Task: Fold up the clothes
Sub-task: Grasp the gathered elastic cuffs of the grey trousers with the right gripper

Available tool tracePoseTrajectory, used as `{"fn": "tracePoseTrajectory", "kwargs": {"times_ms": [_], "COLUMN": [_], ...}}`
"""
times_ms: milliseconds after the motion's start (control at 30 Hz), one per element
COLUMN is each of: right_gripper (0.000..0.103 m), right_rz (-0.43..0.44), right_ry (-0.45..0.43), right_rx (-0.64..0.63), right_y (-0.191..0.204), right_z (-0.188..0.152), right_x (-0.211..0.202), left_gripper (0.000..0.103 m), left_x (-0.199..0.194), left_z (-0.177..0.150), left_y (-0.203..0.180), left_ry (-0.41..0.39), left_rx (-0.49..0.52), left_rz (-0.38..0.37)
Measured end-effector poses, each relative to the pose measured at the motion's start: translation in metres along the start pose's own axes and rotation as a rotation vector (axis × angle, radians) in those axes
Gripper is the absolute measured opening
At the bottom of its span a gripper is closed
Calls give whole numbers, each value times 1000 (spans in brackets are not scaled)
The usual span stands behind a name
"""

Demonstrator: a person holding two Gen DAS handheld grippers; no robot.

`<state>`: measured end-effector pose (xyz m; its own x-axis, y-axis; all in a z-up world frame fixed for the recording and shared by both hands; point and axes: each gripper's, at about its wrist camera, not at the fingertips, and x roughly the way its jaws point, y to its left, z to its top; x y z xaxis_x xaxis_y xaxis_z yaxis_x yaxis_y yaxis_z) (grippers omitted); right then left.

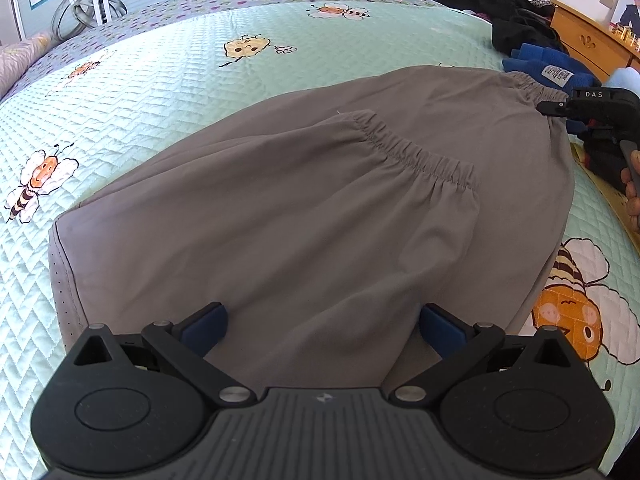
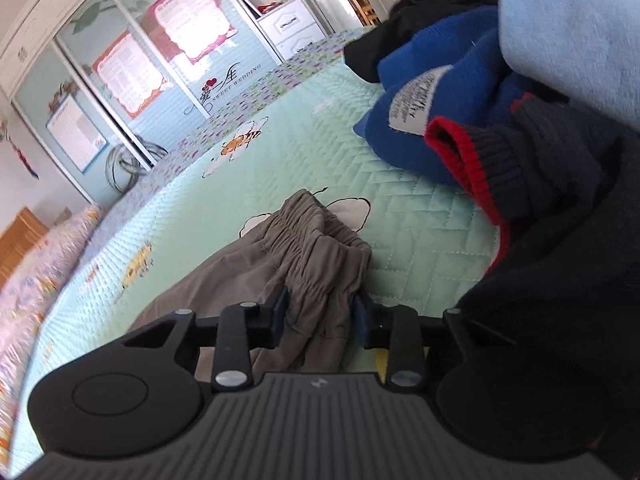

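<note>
Grey trousers [image 1: 320, 200] lie folded on the mint bee-print quilt [image 1: 160, 80], one elastic cuff doubled over on top. My left gripper [image 1: 323, 326] stands open low over the near folded end, with cloth lying between its blue pads. My right gripper [image 2: 320, 314] is shut on the bunched elastic waistband of the trousers [image 2: 312, 248], lifting it slightly off the quilt [image 2: 400, 220]. In the left wrist view the right gripper [image 1: 554, 109] shows at the far right corner of the waistband, with a person's hand [image 1: 632, 192] behind it.
A pile of clothes sits close to the waistband: a blue sweater [image 2: 440, 92], a dark knit with a red cuff [image 2: 540, 160], a pale blue garment [image 2: 580, 20] and black clothes [image 1: 516, 28]. A wooden dresser [image 1: 588, 40] stands behind. Open quilt lies to the left.
</note>
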<state>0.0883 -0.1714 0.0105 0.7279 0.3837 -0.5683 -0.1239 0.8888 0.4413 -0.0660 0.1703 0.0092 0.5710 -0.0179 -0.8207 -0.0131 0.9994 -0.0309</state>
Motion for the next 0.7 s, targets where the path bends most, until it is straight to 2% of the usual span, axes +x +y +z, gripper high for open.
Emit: {"fn": "tracePoseTrajectory", "kwargs": {"times_ms": [300,467,700], "right_gripper": [36,37,37], "right_rz": [-115,-35,9], "right_ry": [-18,12,33], "right_rx": [-251,-80,-2], "right_y": [32,8,-4], "right_z": [-10,-6,-5], "right_x": [-3,-2,-1], "left_gripper": [103,103,103], "left_x": [1,1,1], "left_z": [-2,-2,0], "left_y": [-5,-8,-10], "left_ry": [-8,-7,13], "left_rx": [7,9,-10], "left_rz": [20,38,53]}}
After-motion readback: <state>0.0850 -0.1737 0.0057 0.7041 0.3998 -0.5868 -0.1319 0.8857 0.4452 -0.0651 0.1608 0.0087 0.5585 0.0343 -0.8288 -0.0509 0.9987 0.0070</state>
